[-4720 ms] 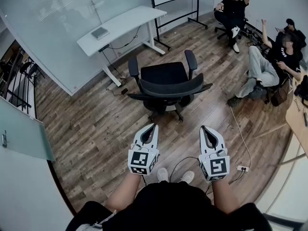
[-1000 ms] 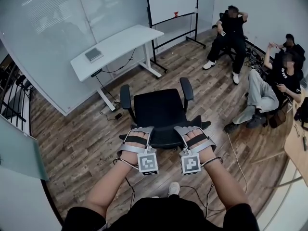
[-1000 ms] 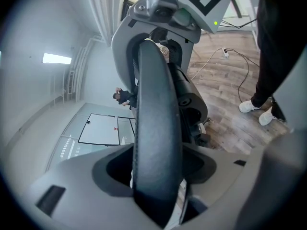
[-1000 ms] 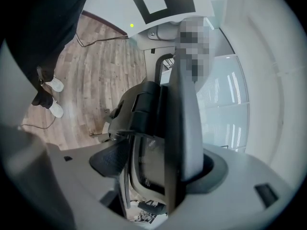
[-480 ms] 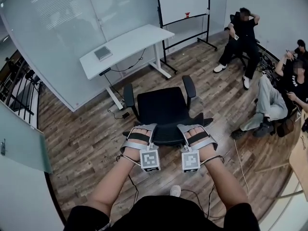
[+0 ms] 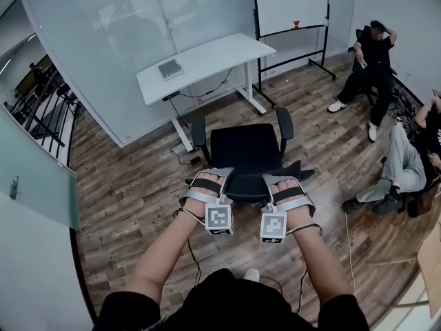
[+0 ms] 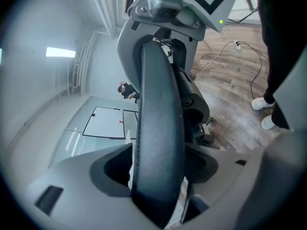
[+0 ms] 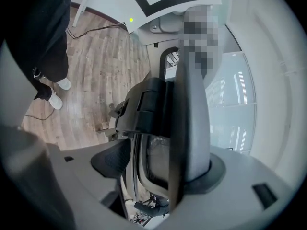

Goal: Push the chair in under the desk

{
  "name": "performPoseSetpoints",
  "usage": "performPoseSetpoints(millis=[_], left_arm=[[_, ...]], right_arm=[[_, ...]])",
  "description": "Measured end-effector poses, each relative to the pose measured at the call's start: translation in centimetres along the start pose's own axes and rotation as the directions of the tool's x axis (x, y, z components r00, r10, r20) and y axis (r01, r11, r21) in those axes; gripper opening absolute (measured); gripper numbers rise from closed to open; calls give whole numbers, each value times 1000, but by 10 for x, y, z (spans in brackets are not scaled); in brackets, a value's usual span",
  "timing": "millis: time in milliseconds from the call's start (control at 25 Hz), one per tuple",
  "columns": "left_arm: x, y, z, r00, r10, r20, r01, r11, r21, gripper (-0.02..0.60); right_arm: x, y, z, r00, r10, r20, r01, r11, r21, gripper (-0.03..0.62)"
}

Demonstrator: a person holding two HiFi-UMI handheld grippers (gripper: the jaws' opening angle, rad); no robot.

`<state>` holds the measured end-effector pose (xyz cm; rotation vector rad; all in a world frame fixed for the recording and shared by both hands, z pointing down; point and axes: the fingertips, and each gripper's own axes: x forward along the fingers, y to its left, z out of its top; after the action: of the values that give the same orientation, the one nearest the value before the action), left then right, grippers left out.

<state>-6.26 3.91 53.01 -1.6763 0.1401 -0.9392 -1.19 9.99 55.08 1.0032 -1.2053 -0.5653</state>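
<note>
The left gripper (image 6: 209,176) is clamped over the top edge of the chair (image 6: 242,150) back. In the left gripper view the thick black rim fills the space between the jaws, which have just been opening a little around it. The right gripper (image 6: 281,179) sits beside it on the same edge, further to the right. Its jaws have just been closing, with the grey-and-mesh back between them, and they grip it now. Both hands lie level with each other, the marker cubes toward the person, whose forearms reach out over the floor (image 6: 124,192).

Past the grippers the black seat faces away, toward the white desk (image 6: 207,59). The left armrest (image 6: 198,127) and the right armrest (image 6: 285,120) stick up on either side. The chair stands close to the near side of the desk, roughly in line with the gap between its two legs, but the seat is not yet under the top. A grey book (image 6: 170,68) lies near the desk's left end, and a cable (image 6: 207,88) hangs below it.

Behind the desk runs a glass wall (image 6: 117,40), with a whiteboard (image 6: 289,2) on a stand to the right. Far right, one person (image 6: 372,54) sits on a chair, and another person (image 6: 413,161) sits nearer, at the room's edge.
</note>
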Motion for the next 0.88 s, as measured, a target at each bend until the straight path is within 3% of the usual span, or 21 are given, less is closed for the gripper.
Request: performPoseSetpoints(millis=[160,320,600,880], left_arm=[[6,3,-8,1000,-7,10,7,1000,-3,298],[11,15,-16,999,25,21,-24,999,-39,298],[31,32,-26,997,51,56,-46,994,-96,296],[52,45,-42,997,54,55,-49,995,-83,284]], right_arm=[[7,-8,4,1000,-23,-2,23,1000,-4,318],[8,-26,23,997,-42,71,35,994,106,318],[32,-36,16,999,2,34,-4,998,57,290],[58,-48,15,1000,-14,20,13,999,48,313]])
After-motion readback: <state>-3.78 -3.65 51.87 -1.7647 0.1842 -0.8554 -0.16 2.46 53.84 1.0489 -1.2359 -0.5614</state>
